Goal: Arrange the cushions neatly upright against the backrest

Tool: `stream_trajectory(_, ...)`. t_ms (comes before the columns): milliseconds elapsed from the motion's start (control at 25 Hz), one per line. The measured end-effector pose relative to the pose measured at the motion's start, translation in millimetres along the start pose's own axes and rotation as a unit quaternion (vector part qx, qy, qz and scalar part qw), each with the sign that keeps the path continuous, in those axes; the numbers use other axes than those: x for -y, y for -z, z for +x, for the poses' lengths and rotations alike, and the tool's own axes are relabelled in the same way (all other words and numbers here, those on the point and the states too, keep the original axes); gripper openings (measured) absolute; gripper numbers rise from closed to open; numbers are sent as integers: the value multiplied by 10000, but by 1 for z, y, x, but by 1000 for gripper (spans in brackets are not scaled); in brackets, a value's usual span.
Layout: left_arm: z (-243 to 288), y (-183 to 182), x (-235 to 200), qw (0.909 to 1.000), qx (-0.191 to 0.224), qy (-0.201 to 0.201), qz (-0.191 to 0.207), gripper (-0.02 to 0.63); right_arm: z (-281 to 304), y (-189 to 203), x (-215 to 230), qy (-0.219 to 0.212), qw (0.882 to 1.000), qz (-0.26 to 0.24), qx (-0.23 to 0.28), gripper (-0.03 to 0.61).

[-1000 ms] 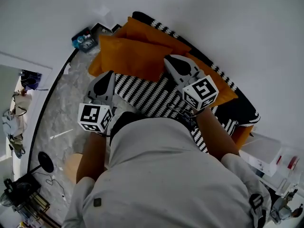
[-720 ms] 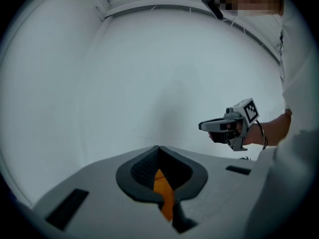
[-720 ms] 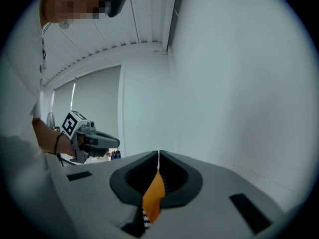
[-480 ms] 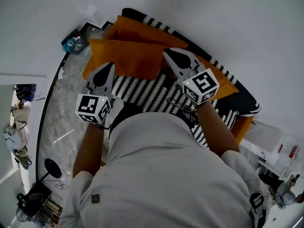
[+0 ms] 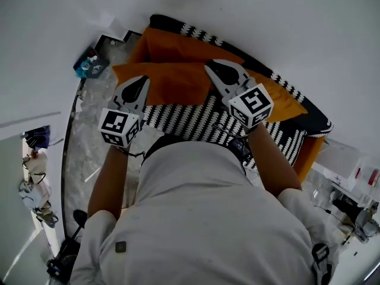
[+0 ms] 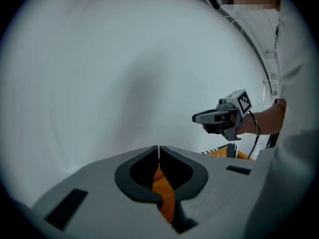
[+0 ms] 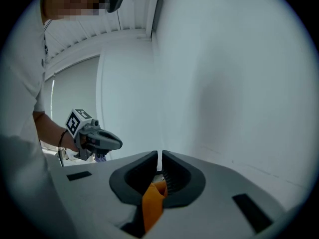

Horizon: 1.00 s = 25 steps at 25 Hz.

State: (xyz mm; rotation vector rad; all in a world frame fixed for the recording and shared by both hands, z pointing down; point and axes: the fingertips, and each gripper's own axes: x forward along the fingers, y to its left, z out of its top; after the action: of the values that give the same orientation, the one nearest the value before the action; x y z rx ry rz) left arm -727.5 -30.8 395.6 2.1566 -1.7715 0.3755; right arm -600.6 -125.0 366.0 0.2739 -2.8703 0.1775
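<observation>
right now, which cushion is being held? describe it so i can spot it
Find the sofa with the black-and-white striped seat. Several orange cushions sit on it; the held one is the front cushion, nearest the person. Unlike the others, the left gripper and right gripper are each shut on an end of it.

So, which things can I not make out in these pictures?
Head view: the front of the striped seat, hidden by the person's torso.
Both gripper views: the body of the orange cushion, hidden by the left tool and right tool, only a pinched fold showing.
Head view: the blue item on the floor, too small to name.
</observation>
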Motion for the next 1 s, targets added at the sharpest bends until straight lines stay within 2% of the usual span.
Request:
stream_trajectory(200, 32, 11, -39, 9985, -373, 365, 172, 16, 35, 14, 22, 199, 9995, 149, -220, 35)
stream_trajectory(320, 52, 21, -57, 9954, -668, 619, 294, 63, 57, 29, 34, 224, 9986, 138, -458, 55)
stream_trajectory(440, 69, 36, -71, 9907, -956, 868, 439, 112, 78, 52, 40, 161, 9968, 110, -780, 120)
stream_trajectory(720, 102, 86, -96, 9722, -1688, 1363, 882, 184, 128, 101, 50, -164, 9893, 7, -1450, 193)
stream_trajectory(1000, 131, 140, -116, 9531, -2324, 1655, 1007, 237, 175, 174, 55, -625, 9731, 46, -2219, 230)
